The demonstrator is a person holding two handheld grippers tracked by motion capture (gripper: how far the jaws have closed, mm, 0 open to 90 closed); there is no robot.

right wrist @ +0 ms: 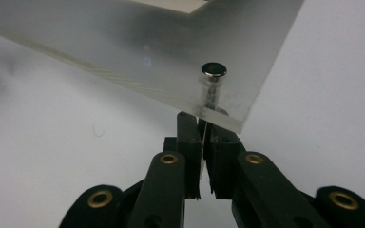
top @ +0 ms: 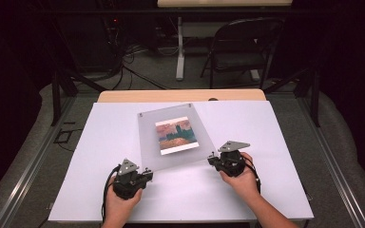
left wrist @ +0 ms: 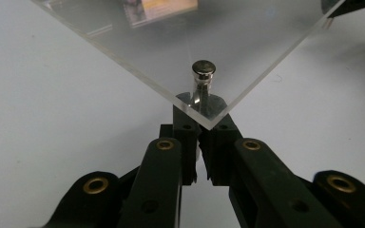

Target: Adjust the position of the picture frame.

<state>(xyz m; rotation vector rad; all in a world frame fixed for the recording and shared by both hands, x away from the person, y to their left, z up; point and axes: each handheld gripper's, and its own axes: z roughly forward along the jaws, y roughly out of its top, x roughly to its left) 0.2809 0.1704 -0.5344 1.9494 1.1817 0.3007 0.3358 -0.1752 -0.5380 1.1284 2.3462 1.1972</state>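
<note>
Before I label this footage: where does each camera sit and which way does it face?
High view: above the person's side, facing forward and down on the white table; both hands show.
Left gripper view: on the left gripper, facing a clear acrylic sheet corner.
Right gripper view: on the right gripper, facing another corner.
All share the sheet.

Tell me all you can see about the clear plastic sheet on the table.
The clear plastic sheet is a rectangular, frosted-looking acrylic panel lying turned on the white table. A small landscape picture shows at its middle. Polished metal studs stand at its near corners. The left gripper and the right gripper are each shut at one near corner.
</note>
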